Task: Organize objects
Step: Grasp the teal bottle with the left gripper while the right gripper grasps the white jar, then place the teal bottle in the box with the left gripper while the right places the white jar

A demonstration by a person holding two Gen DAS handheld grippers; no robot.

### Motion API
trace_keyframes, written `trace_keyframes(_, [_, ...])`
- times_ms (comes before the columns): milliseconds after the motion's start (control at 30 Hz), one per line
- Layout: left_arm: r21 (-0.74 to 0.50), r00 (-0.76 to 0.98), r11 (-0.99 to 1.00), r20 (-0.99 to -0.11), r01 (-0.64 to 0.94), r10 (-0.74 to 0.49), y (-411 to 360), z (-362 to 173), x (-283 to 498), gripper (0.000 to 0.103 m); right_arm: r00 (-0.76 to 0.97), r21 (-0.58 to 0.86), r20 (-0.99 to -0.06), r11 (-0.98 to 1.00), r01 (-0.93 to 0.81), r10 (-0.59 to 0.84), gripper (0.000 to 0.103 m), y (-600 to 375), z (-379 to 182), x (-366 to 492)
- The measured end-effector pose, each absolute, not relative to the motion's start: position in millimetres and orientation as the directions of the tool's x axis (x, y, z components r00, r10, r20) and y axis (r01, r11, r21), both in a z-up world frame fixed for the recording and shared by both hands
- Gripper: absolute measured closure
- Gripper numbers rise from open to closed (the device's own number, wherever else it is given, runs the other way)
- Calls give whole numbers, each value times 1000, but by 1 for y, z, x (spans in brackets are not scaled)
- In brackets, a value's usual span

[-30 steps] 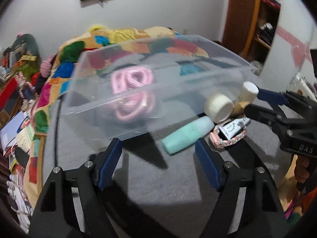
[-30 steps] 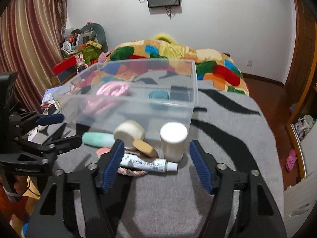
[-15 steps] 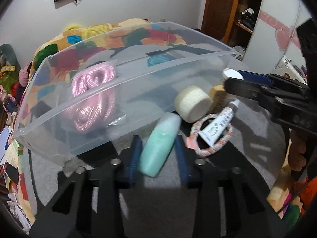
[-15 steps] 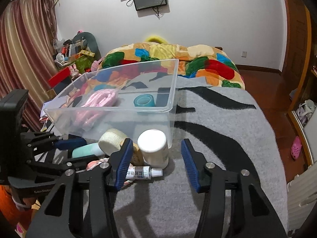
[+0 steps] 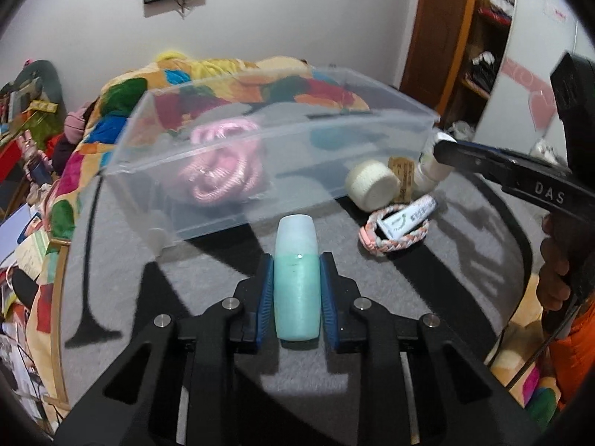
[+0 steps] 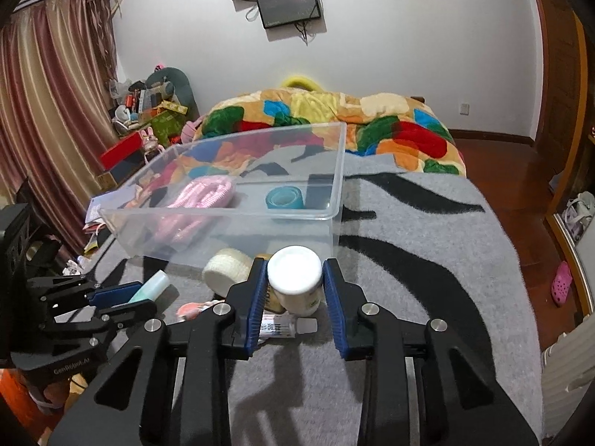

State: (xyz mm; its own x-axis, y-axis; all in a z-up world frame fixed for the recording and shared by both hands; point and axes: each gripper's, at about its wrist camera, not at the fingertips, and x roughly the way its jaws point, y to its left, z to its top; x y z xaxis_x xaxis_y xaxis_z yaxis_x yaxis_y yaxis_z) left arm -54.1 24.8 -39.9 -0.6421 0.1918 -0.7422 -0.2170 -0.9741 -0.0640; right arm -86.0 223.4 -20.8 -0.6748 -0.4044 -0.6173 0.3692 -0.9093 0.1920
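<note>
My left gripper (image 5: 296, 260) is shut on a mint-green bottle (image 5: 296, 282) with a frosted cap, in front of the clear plastic bin (image 5: 260, 200). My right gripper (image 6: 295, 275) is shut on a white-capped bottle (image 6: 295, 278) that stands beside the bin (image 6: 334, 200). The bin holds a pink rope coil (image 5: 223, 174) and a teal tape roll (image 6: 284, 199). A cream tape roll (image 5: 372, 184), a white tube (image 5: 407, 217) on a braided bracelet (image 5: 394, 239) and a tan piece (image 5: 403, 182) lie on the grey blanket.
The grey zebra-pattern blanket (image 6: 427, 260) covers the bed, with a colourful quilt (image 6: 334, 122) behind the bin. Clutter stands at the left by the curtains (image 6: 48, 111). A wooden floor (image 6: 520, 171) and a shelf lie to the right.
Both grippers moved forward and closed: the left one on the mint-green bottle, the right one on the white-capped bottle.
</note>
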Motion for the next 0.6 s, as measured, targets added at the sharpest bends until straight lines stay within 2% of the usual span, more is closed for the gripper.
trace_keyframes(333, [-92,-749,-976,-628,-198,211,11,10,-41,79,-722,200,-522,-888,415,-454,75,223,23,-68])
trace_keyframes(600, [-88,-789,-984,-588,-158,179,-1,30,-68,79,-743,182,-473,-878,444,-474,75,197,45,-84])
